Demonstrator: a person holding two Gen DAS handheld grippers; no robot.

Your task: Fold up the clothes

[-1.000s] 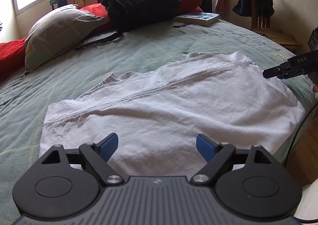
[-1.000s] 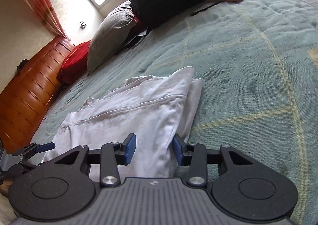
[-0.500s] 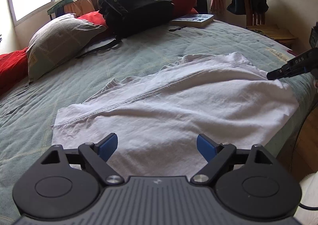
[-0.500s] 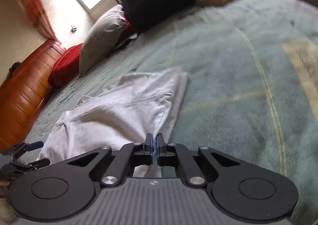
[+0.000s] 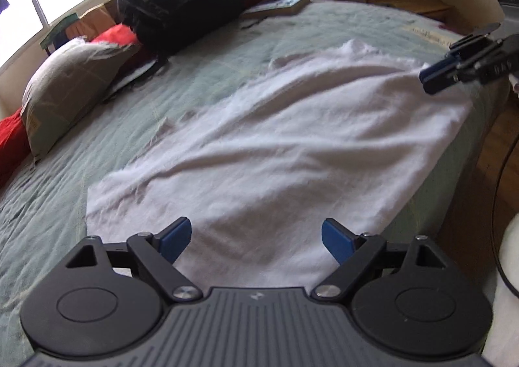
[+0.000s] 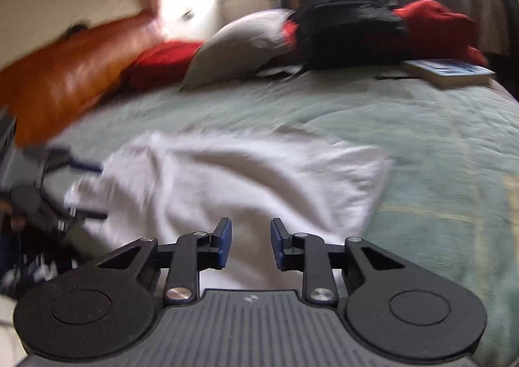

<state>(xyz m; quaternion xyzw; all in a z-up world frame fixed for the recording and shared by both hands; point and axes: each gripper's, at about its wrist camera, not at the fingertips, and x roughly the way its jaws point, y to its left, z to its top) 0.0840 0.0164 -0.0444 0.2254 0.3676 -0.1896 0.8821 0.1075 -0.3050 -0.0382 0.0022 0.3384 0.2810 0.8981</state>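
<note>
White, wrinkled cotton garment (image 5: 275, 146) spread flat on the pale green quilted bedcover (image 5: 65, 205), well short of the black fabric backpack (image 5: 181, 7) at the head of the bed. Laid lengthwise along the bed edge farthest from the backpack, probably so that both ends can be reached at once from the standing side.

Left gripper (image 5: 256, 237) released, jaws spread wide, hovering over the garment's hem on the side away from the backpack. Nothing between the pads; seemingly poised there to take that edge for the next fold.

Right gripper (image 6: 248, 242) at the garment's other end, also on the side away from the backpack. Jaws just been opening, now parted by a narrow gap, with cloth seen beyond them but none pinched. Likely let go after tugging that corner straight, though blur leaves the contact uncertain.

Folding judged barely begun: one long crease across the cloth, no compact bundle yet.
</note>
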